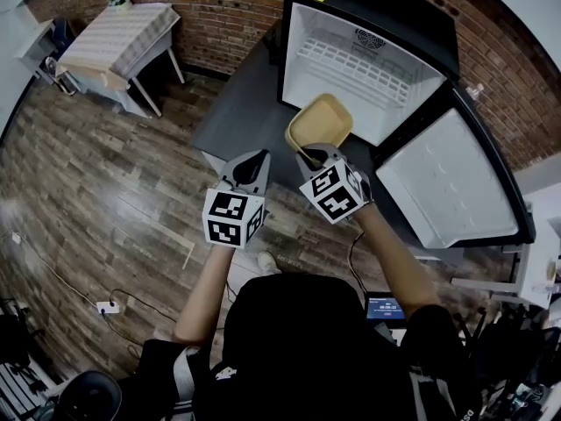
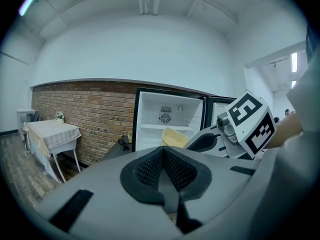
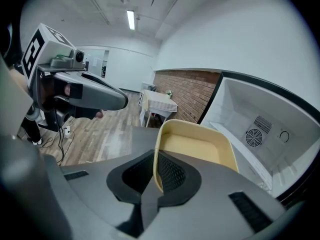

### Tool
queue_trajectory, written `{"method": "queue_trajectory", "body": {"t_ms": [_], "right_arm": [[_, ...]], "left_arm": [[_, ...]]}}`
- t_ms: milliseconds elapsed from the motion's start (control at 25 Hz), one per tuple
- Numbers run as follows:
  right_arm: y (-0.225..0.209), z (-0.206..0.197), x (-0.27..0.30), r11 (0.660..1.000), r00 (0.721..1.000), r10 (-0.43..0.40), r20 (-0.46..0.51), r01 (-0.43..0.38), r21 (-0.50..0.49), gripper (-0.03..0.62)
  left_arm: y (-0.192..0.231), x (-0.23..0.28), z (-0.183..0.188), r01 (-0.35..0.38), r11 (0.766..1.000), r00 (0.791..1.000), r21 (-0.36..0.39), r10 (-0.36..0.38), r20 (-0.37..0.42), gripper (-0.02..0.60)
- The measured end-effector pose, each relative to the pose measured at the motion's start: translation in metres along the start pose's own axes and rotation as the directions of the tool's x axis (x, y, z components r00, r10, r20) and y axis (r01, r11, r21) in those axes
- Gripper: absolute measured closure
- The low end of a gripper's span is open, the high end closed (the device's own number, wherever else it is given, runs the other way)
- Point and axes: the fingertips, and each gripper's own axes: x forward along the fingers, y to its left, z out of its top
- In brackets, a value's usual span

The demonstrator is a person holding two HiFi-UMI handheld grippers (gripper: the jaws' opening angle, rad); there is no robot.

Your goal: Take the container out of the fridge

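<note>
A shallow yellow container (image 1: 321, 123) hangs in the air in front of the open fridge (image 1: 358, 70). My right gripper (image 1: 308, 154) is shut on the container's near rim, and the rim (image 3: 157, 169) runs between its pads in the right gripper view. The container (image 2: 173, 137) shows past the left gripper's jaws too. My left gripper (image 1: 252, 165) is beside the right one, to its left, shut with nothing between its jaws. The fridge's white inside (image 3: 260, 129) holds only a bare wire shelf.
The fridge door (image 1: 447, 182) stands swung wide at the right. The fridge rests on a dark table (image 1: 237, 103). A small table with a pale cloth (image 1: 123, 38) stands at the brick wall, back left. Cables and a power strip (image 1: 107, 306) lie on the wood floor.
</note>
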Motion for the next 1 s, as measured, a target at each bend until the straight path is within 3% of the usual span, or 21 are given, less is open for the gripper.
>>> {"method": "queue_trajectory", "body": {"t_ms": [1000], "right_arm": [[0.038,-0.044,-0.086,0.999,0.998,0.038,0.046,-0.037,-0.021,0.542]], "left_arm": [[-0.086,-0.046,-0.001,-0.064,0.998,0.998,-0.001,0.064,0.027,0.568]]}}
